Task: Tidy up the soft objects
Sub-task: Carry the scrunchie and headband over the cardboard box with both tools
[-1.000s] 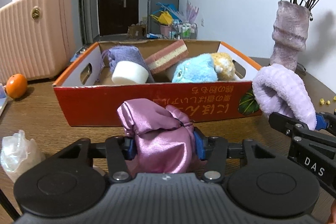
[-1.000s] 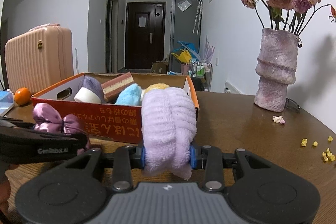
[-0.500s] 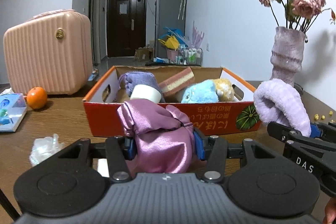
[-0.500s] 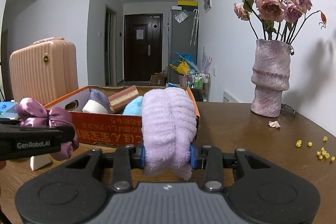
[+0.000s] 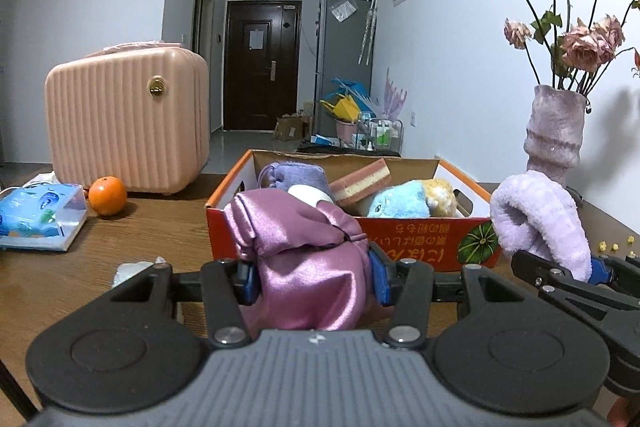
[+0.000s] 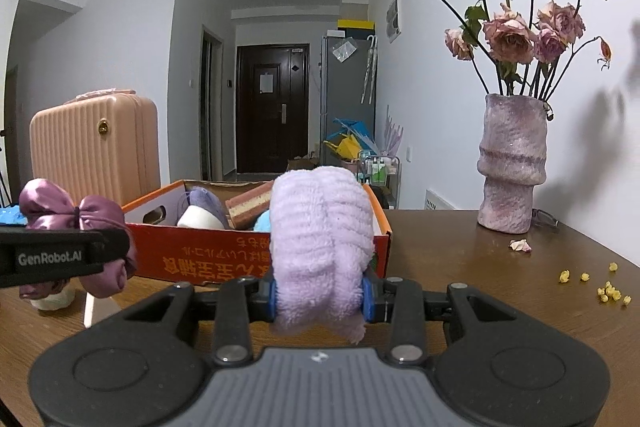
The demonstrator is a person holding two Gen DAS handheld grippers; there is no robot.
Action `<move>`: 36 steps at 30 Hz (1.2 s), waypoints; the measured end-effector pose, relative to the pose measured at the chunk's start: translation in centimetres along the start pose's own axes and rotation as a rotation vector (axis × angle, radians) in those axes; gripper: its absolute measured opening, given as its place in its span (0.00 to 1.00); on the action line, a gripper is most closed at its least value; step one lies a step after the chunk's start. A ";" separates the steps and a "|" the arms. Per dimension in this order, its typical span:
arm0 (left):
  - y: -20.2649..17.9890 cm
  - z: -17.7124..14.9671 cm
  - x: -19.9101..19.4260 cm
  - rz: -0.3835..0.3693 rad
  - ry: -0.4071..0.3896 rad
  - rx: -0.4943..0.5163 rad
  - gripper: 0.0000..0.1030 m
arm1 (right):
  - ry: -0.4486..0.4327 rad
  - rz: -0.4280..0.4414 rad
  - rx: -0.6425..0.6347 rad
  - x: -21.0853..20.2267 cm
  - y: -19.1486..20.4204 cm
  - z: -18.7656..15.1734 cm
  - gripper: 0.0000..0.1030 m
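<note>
both grippers raised; left gripper (image 5: 312, 277) clamps satin pouch (image 5: 298, 259), right gripper (image 6: 320, 297) clamps lilac towel (image 6: 322, 247).

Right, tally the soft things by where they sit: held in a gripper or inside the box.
Held in a gripper: 2, satin pouch and lilac towel.
Inside the box: 4, purple pouch, white roll, layered sponge, blue plush.
Total: 6

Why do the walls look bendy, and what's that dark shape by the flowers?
Both wrist views use fisheye lenses, so straight walls curve near the edges. In the right wrist view, the dried roses cast a soft shadow on the wall, and the vase stays sharp; corners go black.
</note>
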State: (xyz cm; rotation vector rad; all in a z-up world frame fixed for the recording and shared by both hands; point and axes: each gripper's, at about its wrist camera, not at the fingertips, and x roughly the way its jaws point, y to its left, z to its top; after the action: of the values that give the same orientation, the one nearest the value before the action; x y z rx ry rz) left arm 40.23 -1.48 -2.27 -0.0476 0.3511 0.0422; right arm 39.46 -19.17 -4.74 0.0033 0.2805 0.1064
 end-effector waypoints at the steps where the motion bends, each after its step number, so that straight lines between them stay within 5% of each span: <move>1: 0.0 0.1 -0.1 0.001 -0.003 -0.001 0.50 | -0.004 -0.002 0.001 0.0 0.1 0.0 0.35; 36: 0.9 3.9 5.2 0.031 -0.061 -0.085 0.50 | -0.099 0.010 0.008 6.8 2.5 2.7 0.35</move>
State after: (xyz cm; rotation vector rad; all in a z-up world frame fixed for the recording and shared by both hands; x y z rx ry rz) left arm 46.41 -0.19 -0.48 -0.1246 0.2890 0.0891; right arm 46.43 -15.97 -4.02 0.0176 0.1824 0.1149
